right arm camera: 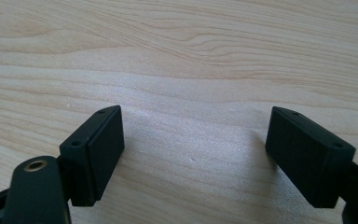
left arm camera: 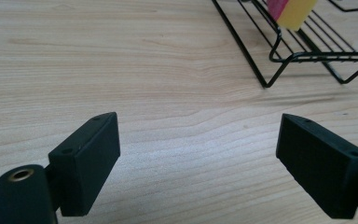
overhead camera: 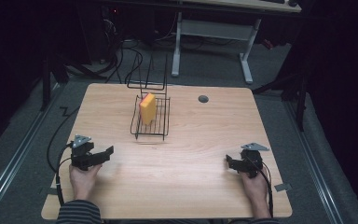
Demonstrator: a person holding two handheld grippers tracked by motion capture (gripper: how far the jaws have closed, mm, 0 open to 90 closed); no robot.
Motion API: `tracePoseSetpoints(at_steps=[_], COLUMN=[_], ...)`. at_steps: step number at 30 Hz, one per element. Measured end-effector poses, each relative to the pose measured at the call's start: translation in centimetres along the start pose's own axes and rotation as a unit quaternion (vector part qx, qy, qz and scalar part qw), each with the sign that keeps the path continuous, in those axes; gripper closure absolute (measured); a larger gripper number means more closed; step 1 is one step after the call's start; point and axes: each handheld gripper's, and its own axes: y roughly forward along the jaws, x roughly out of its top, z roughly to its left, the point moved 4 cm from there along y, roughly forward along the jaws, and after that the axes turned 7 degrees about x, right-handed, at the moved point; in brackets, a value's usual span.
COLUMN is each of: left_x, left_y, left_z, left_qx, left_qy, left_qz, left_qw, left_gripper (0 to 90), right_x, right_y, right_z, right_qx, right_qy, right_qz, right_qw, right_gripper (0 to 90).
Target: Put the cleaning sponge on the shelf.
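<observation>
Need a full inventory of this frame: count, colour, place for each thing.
Light wooden table: one, pale wood, fills the scene.
Black wire rack: one, black, table's far centre.
Yellow sponge with a pink face: one, standing on edge in the rack.
Grey round grommet: one, grey, far edge right of the rack.
White-legged desk: one, white frame, on the floor beyond the table.
Left gripper: one, black, near left, fingers apart, empty.
Right gripper: one, black, near right, fingers apart, empty.
</observation>
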Motion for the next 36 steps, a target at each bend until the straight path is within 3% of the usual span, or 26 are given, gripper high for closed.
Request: tracePoseSetpoints(at_steps=[7, 17, 36], left_x=[-0.2, -0.4, -0.5], left_y=[0.8, 2.0, 3.5], left_z=[0.1, 0.0, -0.7], left_qx=[0.003, 0.017, 0.033], left_qy=[0.000, 0.018, 0.037], left_qz=[0.010, 0.024, 0.029], left_qw=[0.9999, 0.9994, 0.9984], left_gripper=[14.5, 14.8, 14.7], right_x=[0.0, 0.0, 0.0], right_y=[0.0, 0.0, 0.0], right_z=[0.0, 0.0, 0.0], right_qx=[0.000, 0.001, 0.001], right_qy=[0.000, 0.000, -0.001], right_qz=[0.000, 0.000, 0.000], right_qw=[1.0000, 1.0000, 1.0000], right_gripper=[19.5, 19.5, 19.5])
